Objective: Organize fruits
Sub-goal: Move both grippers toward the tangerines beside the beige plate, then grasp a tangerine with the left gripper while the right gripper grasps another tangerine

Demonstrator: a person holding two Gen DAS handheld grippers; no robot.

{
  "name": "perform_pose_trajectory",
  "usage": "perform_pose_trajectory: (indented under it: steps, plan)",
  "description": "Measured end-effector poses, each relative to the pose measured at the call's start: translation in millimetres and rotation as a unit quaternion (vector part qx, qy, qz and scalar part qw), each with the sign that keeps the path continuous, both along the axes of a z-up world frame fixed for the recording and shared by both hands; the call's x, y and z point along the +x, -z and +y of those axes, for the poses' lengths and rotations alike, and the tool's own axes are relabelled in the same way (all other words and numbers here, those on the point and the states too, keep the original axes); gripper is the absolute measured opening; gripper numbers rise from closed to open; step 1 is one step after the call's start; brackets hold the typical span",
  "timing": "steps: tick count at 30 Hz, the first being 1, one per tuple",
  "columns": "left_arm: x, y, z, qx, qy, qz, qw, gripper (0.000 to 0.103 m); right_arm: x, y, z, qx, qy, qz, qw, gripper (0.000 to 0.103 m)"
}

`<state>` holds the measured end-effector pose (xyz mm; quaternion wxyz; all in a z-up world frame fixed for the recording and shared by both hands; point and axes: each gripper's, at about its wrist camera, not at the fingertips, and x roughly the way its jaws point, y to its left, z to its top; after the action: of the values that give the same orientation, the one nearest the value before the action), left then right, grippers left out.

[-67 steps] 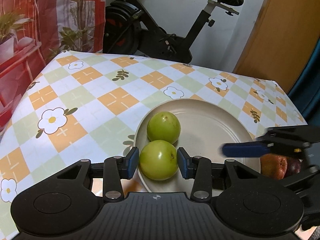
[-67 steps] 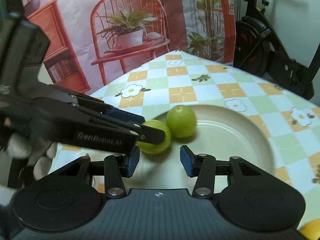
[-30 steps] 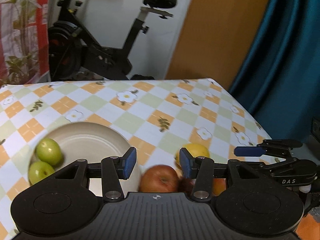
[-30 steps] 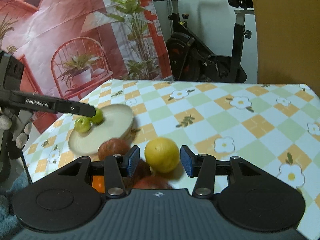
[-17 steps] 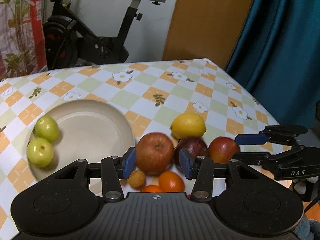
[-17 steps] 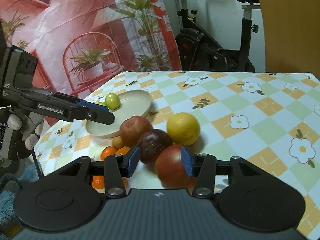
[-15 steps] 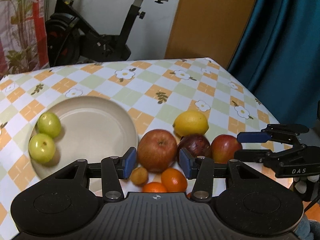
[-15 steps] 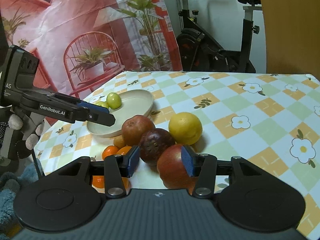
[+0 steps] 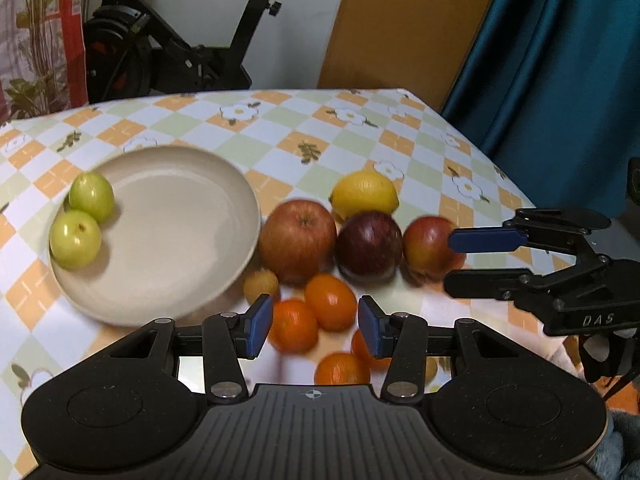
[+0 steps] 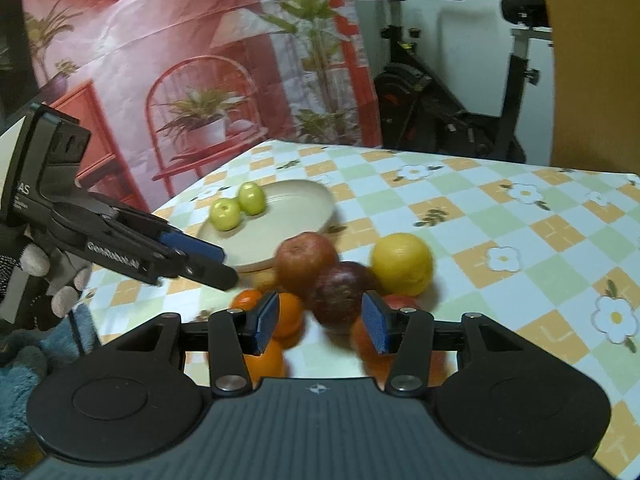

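Note:
A beige plate [image 9: 168,280] holds two green fruits [image 9: 76,238] at its left edge. To its right on the table lie a red apple [image 9: 298,238], a dark red apple [image 9: 368,242], a third apple [image 9: 426,244], a lemon [image 9: 365,194], several oranges [image 9: 330,306] and a small yellowish fruit [image 9: 261,285]. My left gripper [image 9: 314,326] is open and empty, above the oranges. My right gripper [image 10: 322,322] is open and empty, just before the dark apple [image 10: 340,290]; it also shows in the left wrist view [image 9: 480,260] beside the third apple.
The table has a checked flower cloth [image 9: 280,128]; its right edge [image 9: 500,172] drops off toward a blue curtain [image 9: 560,60]. An exercise bike [image 9: 168,52] stands behind the table. A red-printed backdrop [image 10: 160,60] hangs on the left.
My left gripper let go of the green fruit on the plate and swung right and back to the fruit pile. My right gripper drew back; both have since come lower over the oranges and apples.

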<state>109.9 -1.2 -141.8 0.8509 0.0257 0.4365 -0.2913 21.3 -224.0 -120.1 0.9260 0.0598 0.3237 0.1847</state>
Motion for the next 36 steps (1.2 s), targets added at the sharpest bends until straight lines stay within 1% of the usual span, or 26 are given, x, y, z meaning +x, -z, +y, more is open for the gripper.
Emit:
perform_pose_trajectory:
  steps: [6,9,12,16,18,22,24,26,29,32,36]
  plan:
    - [1,7,17,-0.002,-0.025,0.022,0.9994,0.049,5,14,37,-0.019,-0.059,0.016,0.998,0.05]
    - [2,9,27,-0.004,-0.039,0.027,0.9989,0.049,10,21,61,-0.047,-0.101,0.021,0.994,0.05]
    - [3,9,37,-0.008,-0.051,0.026,0.9983,0.049,13,27,80,-0.067,-0.132,0.021,0.989,0.049]
    - [4,9,43,-0.011,-0.06,0.026,0.9978,0.049,18,36,101,-0.114,-0.161,0.019,0.98,0.048]
    - [3,10,44,-0.012,-0.061,0.027,0.9977,0.049,21,43,109,-0.143,-0.172,0.022,0.974,0.045]
    - [4,12,47,-0.016,-0.065,0.029,0.9973,0.049,26,50,117,-0.19,-0.182,0.017,0.965,0.045]
    - [5,13,48,-0.018,-0.067,0.03,0.9971,0.049,29,54,120,-0.212,-0.188,0.019,0.959,0.041]
    - [5,14,49,-0.019,-0.069,0.03,0.997,0.049,30,58,123,-0.227,-0.196,0.015,0.954,0.041]
    - [6,16,48,-0.02,-0.068,0.03,0.997,0.049,27,58,122,-0.224,-0.2,0.013,0.954,0.04]
    - [6,16,47,-0.022,-0.065,0.026,0.9973,0.049,25,55,116,-0.203,-0.194,0.011,0.96,0.04]
    - [7,18,40,-0.024,-0.056,0.019,0.9979,0.049,18,38,101,-0.169,-0.172,-0.008,0.97,0.04]
